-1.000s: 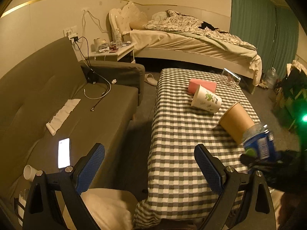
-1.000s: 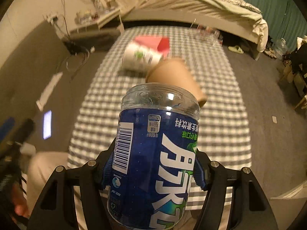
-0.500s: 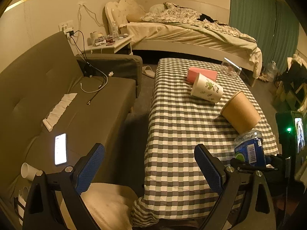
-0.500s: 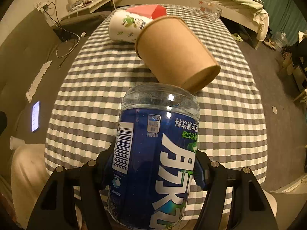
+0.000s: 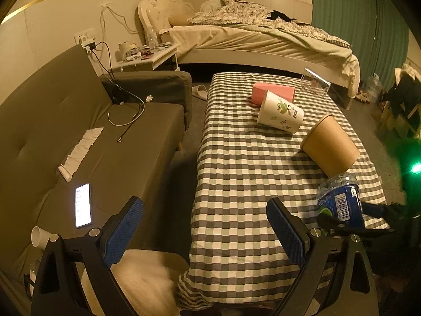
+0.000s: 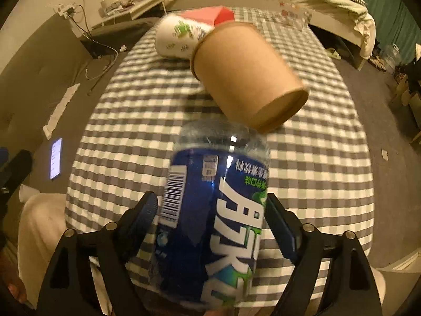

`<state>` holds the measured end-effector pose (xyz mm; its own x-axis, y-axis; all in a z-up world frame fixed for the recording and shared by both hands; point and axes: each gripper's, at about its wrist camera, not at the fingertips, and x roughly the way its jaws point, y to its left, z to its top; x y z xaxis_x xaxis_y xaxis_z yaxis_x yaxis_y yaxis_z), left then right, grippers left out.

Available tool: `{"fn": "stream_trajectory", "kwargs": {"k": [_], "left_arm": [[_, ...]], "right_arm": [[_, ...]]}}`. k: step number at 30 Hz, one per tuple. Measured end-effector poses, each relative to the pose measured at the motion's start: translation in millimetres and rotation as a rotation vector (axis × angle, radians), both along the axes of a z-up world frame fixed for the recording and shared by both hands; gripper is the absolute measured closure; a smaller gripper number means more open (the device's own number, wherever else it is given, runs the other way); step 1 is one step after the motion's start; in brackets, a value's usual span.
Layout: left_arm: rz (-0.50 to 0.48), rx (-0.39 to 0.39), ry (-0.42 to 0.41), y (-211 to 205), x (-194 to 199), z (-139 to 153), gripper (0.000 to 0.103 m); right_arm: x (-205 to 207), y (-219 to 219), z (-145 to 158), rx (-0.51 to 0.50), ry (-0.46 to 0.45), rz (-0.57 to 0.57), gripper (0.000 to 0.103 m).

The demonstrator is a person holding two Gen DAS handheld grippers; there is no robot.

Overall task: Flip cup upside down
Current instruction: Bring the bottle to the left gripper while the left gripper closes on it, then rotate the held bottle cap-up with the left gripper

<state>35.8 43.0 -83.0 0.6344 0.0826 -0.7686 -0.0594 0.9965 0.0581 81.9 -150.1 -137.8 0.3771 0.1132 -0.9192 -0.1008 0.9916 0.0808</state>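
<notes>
On the checked table (image 5: 236,173), brown paper cup (image 5: 330,144) lies on its side, base toward the blue-labelled bottle (image 6: 213,210) just beside it. Right gripper (image 6: 211,223) fingers close around the bottle; contact unclear, cannot tell if gripping. Left gripper (image 5: 205,231) spread wide, empty, near table edge. White printed cup (image 5: 280,112) against pink box (image 5: 273,92)
</notes>
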Motion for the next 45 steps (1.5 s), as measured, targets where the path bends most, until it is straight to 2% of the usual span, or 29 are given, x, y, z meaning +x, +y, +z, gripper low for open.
{"fn": "stream_trajectory", "kwargs": {"k": [5,9,15,17,22,29,33,37,41,45], "left_arm": [[-0.014,-0.004,0.003,-12.2,0.0,5.4,0.006],[-0.041,-0.007,0.012,-26.9,-1.1,10.2,0.006],[-0.094,-0.018,0.055,-59.7,2.8,9.9,0.006],[-0.109,-0.023,0.077,-71.3,5.2,6.5,0.006],[-0.146,-0.029,0.141,-101.7,13.0,-6.8,0.006],[-0.178,-0.040,0.210,-132.3,31.3,-18.0,0.006],[-0.211,-0.056,0.276,-150.6,48.6,-24.3,0.006],[-0.228,-0.077,0.357,-164.5,68.4,-35.9,0.006],[-0.249,-0.075,0.402,-172.9,82.6,-48.8,0.006],[-0.230,-0.092,0.467,-170.5,95.4,-64.7,0.007]], "right_arm": [[-6.6,-14.7,33.7,-0.002,-0.062,-0.004,0.016],[-13.4,-34.0,57.3,-0.043,-0.096,-0.028,0.015],[-24.7,-67.0,71.9,-0.100,-0.117,-0.061,0.013],[-27.9,-79.0,71.6,-0.109,-0.119,-0.068,0.009],[-31.6,-108.3,63.5,-0.116,-0.109,-0.094,0.009],[-27.5,-137.5,42.9,-0.079,-0.070,-0.134,0.009],[-25.0,-149.4,32.1,-0.043,-0.051,-0.150,0.009],[-23.1,-160.2,23.5,-0.020,-0.037,-0.168,0.009],[-21.3,-169.6,18.5,0.001,-0.029,-0.191,0.009],[-19.9,-175.7,13.5,0.010,-0.019,-0.208,0.009]]}}
